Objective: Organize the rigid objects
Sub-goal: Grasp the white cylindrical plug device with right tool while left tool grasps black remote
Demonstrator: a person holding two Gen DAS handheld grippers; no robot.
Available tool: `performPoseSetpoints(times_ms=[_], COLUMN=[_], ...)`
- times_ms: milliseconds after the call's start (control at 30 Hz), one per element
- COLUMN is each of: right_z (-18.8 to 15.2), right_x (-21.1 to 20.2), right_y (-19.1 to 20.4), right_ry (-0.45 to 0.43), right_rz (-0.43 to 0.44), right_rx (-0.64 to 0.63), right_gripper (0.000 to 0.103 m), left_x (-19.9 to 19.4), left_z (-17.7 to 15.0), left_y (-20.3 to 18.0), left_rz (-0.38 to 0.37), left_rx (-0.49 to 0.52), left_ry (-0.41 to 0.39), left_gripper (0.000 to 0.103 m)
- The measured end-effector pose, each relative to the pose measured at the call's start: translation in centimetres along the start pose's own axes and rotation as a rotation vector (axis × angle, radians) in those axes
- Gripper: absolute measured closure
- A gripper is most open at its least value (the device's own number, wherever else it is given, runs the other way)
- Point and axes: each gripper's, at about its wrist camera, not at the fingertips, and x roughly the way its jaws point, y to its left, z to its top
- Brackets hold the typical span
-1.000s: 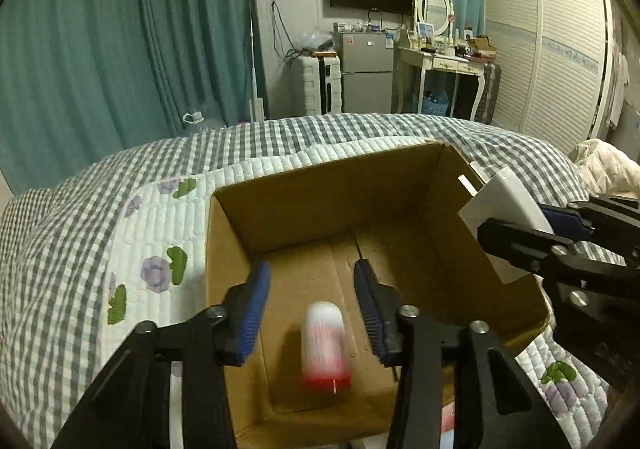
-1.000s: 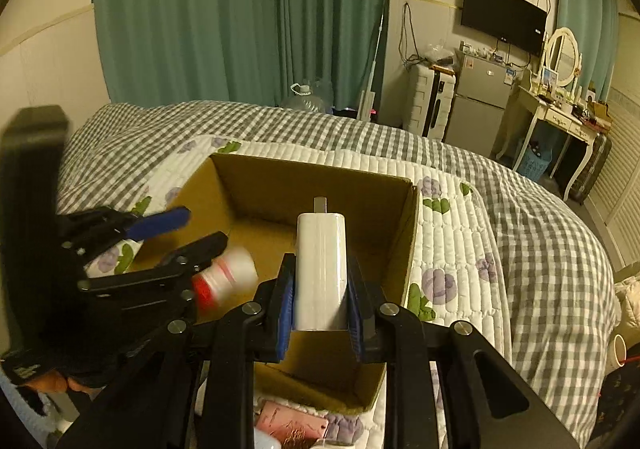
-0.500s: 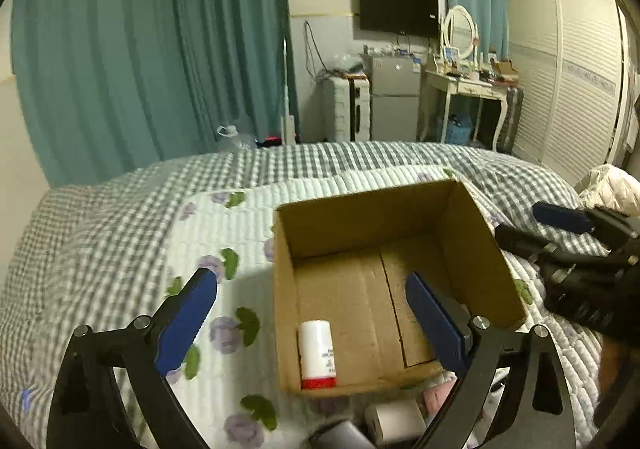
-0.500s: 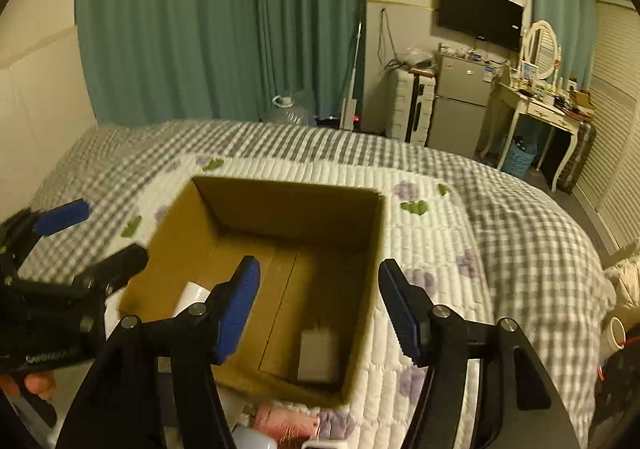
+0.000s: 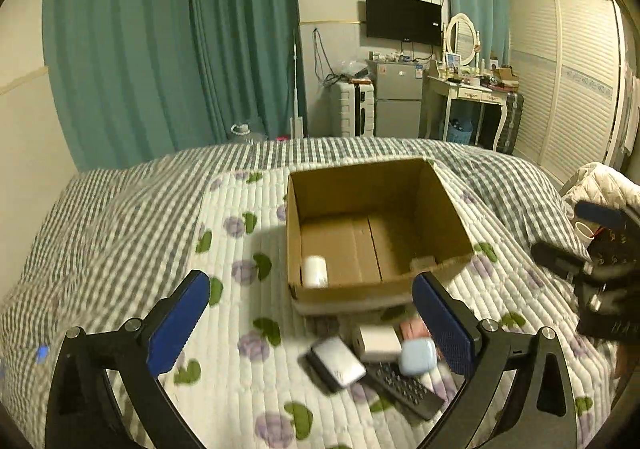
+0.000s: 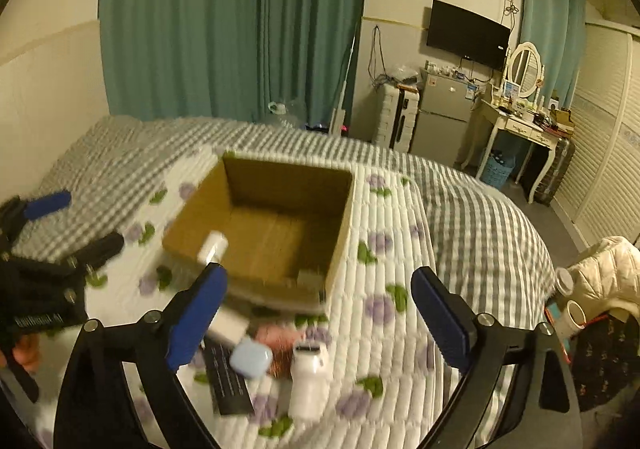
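An open cardboard box (image 5: 444, 201) (image 6: 344, 221) sits on the quilted bed. Inside it lie a white bottle (image 5: 315, 270) (image 6: 213, 245) at the near left and a white charger (image 5: 423, 262) (image 6: 311, 278) at the near right. In front of the box is a pile: a light blue case (image 5: 418, 356) (image 6: 251, 359), a white block (image 5: 378, 338), a white shaver (image 5: 339, 363) (image 6: 309, 381), a black remote (image 5: 404, 389) (image 6: 228, 377) and a pink item (image 5: 414, 328). My left gripper (image 5: 312, 323) and my right gripper (image 6: 320, 319) are both open and empty, held above the pile.
The bed has a floral quilt (image 5: 240, 233) over a grey checked cover (image 5: 100, 217). A cream jacket (image 6: 600, 273) and cups (image 6: 576, 315) lie at the right edge. Curtains, a fridge and a dresser stand beyond the bed.
The left gripper let the bottle fall into the box and the right let the charger fall in. Both opened wide and pulled back and up, bringing the pile into view.
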Motion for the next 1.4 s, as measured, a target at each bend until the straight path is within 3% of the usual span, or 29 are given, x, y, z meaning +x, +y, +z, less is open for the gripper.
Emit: performPoseSetpoints(times_ms=[233,467,600,667,833,1000,1167,1267,1400], right_z=[-5.7,-9.8,-11.2,-11.5,-12.3,-11.9,-11.0,-11.3,-11.2], right_x=[3.0,10.7,13.5,14.4,16.7,14.9,11.3,10.9,11.1], right_y=[0.2,0.2,-0.3,-0.3,0.2,-0.3,-1.6,-2.1,-2.1], right_ry=[0.144,0.367,0.475,0.506,0.584,0.516,0.42,0.413,0.407], right_rz=[0.013,0.01,0.025,0.038,0.069,0.074,0.075,0.087,0.104], right_rx=[-0.015,0.011,0.043,0.047,0.036,0.053,0.091,0.116,0.121], right_gripper=[0.009,0.012,0.038,0.042,0.068,0.071,0.071,0.071,0.071], left_x=[2.9,7.7,9.3,9.7,10.5,10.4,11.1,12.2,14.9], left_z=[-4.1,-8.3,-9.4,-9.8,-10.1,-10.5,-11.7,-12.3,-12.1], left_y=[-0.4,-2.2,-2.8,-3.1,-4.0,-4.5,-6.8,-8.0,-8.3], left_rz=[0.008,0.012,-0.004,-0.011,-0.008,-0.026,-0.085,-0.116,-0.073], left_rx=[-0.026,-0.007,-0.021,-0.02,-0.002,-0.021,-0.006,-0.016,-0.076], left_ry=[0.093,0.22,0.259,0.271,0.296,0.34,0.417,0.451,0.492], left_gripper=[0.0,0.0,0.0,0.0,0.0,0.008,0.03,0.033,0.035])
